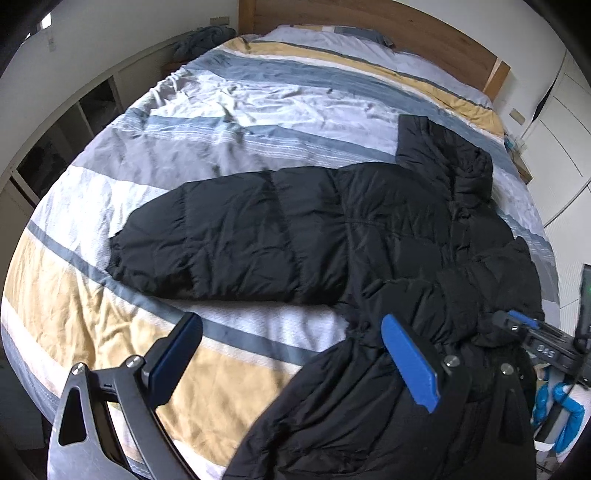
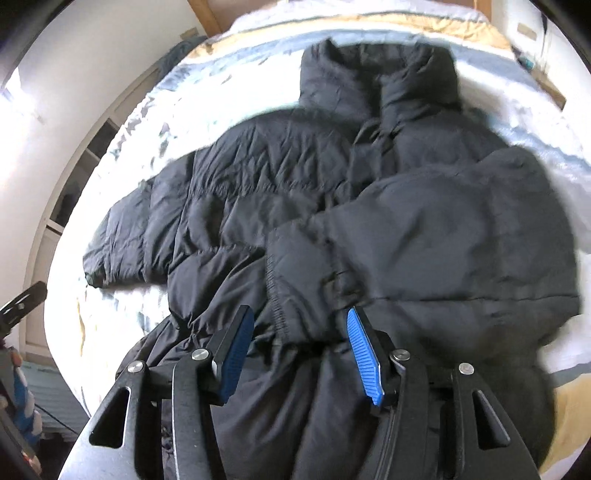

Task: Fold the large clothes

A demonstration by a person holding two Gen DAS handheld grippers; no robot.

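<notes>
Looking down at the bed (image 1: 110,325), the black puffer jacket (image 1: 332,229) was spread out front-up on the striped duvet (image 1: 207,122), collar pointing toward the wooden headboard (image 1: 369,26). One sleeve (image 1: 192,236) stuck straight out to the left across the white and grey stripes, while the other sleeve (image 2: 443,236) was already folded in across the chest, its elastic cuff (image 2: 284,302) lying just in front of the right gripper (image 2: 301,350).

That right gripper had its blue pads (image 2: 364,354) parted about halfway, not pinching anything, with the cuff fabric sitting right at the gap between the tips but not squeezed. No earlier shot to compare, so that's all I could say about it.

The left gripper (image 1: 291,354) was spread wide open and held nothing, one finger over the yellow stripe of the duvet and the other over the lower hem area of the jacket. From the left wrist view the right gripper also peeked in at the far right edge, resting by the folded sleeve. Right wrist view was pretty blurry, so finer detail was hard to make out
</notes>
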